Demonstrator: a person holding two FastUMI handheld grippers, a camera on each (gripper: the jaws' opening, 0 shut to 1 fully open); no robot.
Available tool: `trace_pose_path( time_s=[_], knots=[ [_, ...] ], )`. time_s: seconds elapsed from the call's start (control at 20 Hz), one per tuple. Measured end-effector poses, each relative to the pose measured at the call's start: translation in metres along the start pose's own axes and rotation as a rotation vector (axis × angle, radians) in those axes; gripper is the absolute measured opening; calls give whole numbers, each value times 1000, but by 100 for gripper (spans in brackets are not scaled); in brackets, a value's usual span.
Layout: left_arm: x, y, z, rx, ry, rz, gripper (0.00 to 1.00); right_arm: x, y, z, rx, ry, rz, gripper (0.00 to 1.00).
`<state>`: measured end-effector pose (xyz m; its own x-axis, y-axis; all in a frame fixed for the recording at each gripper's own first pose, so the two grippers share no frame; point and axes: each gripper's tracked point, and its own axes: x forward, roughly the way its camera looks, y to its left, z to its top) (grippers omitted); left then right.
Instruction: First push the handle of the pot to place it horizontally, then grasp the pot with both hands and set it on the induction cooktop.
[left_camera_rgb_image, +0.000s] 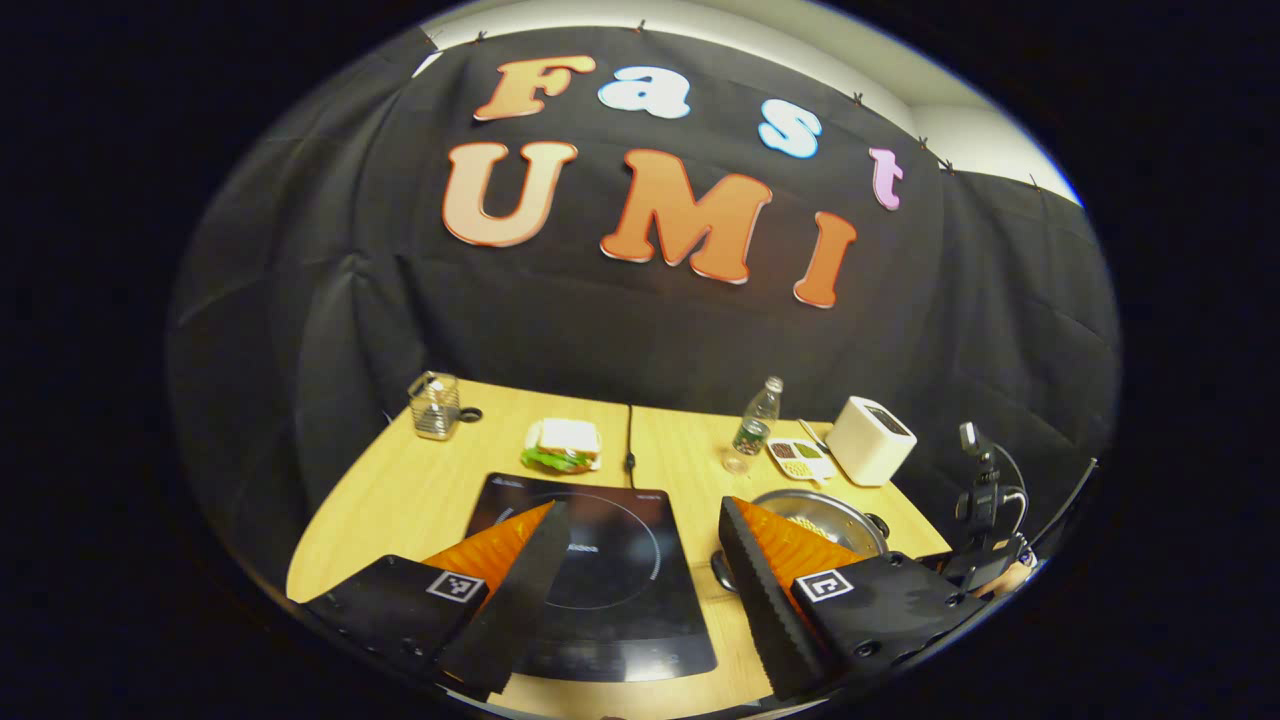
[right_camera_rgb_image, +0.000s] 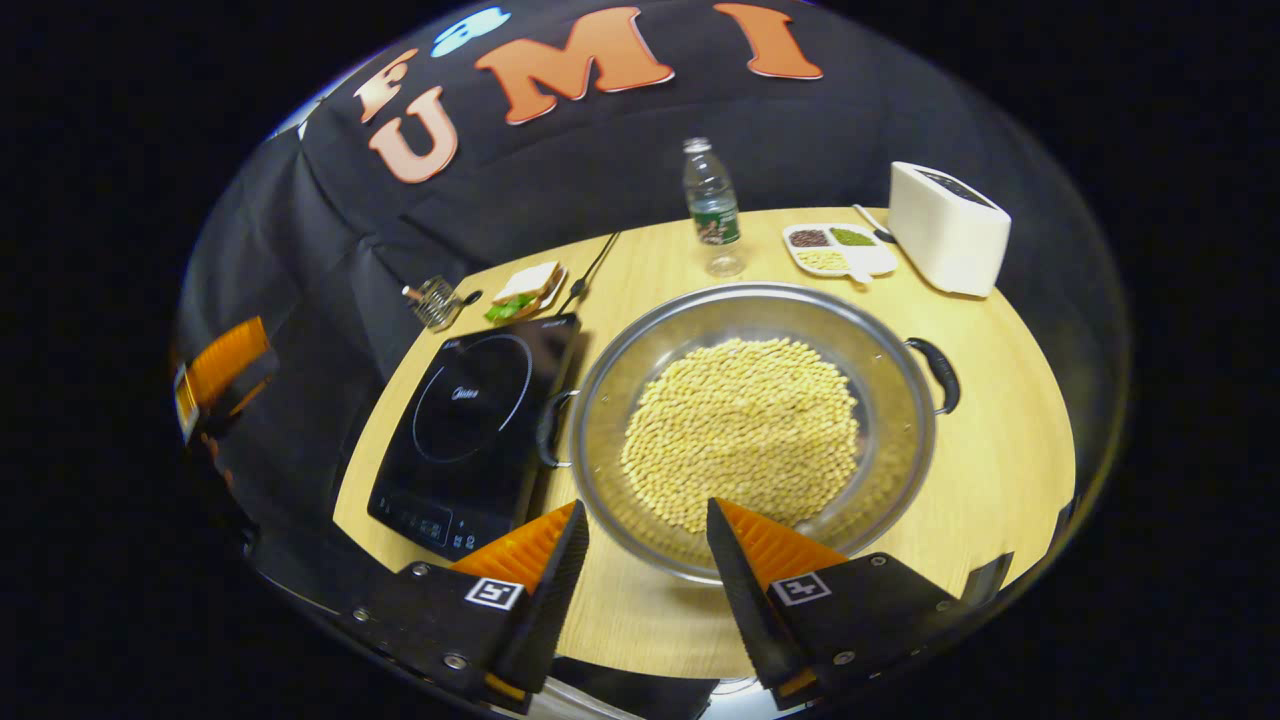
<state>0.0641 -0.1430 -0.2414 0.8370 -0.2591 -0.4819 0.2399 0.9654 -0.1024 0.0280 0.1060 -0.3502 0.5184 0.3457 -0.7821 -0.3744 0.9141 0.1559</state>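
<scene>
Right claw (right_camera_rgb_image: 640, 560) spread, empty, poised over the near rim of the pot (right_camera_rgb_image: 750, 430). Pot full of pale beans, resting on the bench (right_camera_rgb_image: 1000, 440) just right of the induction cooktop (right_camera_rgb_image: 470, 420). Handles (right_camera_rgb_image: 938, 372) seemingly level left and right already, though hard to judge here. Left claw (left_camera_rgb_image: 640, 560) spread too, empty, above the cooktop. Probably at the grasp step: next, one claw to each handle, then lift across. Farther back: sandwich (right_camera_rgb_image: 527, 288), bottle (right_camera_rgb_image: 712, 205), toaster (right_camera_rgb_image: 948, 228).

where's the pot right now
In the right gripper view the pot sits on the wooden table, just right of the induction cooktop, ahead of the right gripper.
</scene>
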Motion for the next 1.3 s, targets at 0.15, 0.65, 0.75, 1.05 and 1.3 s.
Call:
trace_pose_path(
  time_s=[0.15, 0.65, 0.75, 1.05, 1.3],
  knots=[
    [32, -35, -42, -35, 143, -48, 98, 0, -38, 24, 8, -52, -45, 96],
    [112, -90, -136, -19, 429, -44, 99, 24, -145, 53, 30, -36, -181, 95],
    [122, -90, -144, -22, 459, -23, 99, 32, -157, 51, 10, -12, -191, 95],
    [144, -84, -166, -43, 569, 33, 98, 55, -178, 47, -13, 44, -189, 96],
    [154, -86, -181, -40, 627, 58, 99, 74, -191, 37, -26, 111, -187, 96]
  ],
)
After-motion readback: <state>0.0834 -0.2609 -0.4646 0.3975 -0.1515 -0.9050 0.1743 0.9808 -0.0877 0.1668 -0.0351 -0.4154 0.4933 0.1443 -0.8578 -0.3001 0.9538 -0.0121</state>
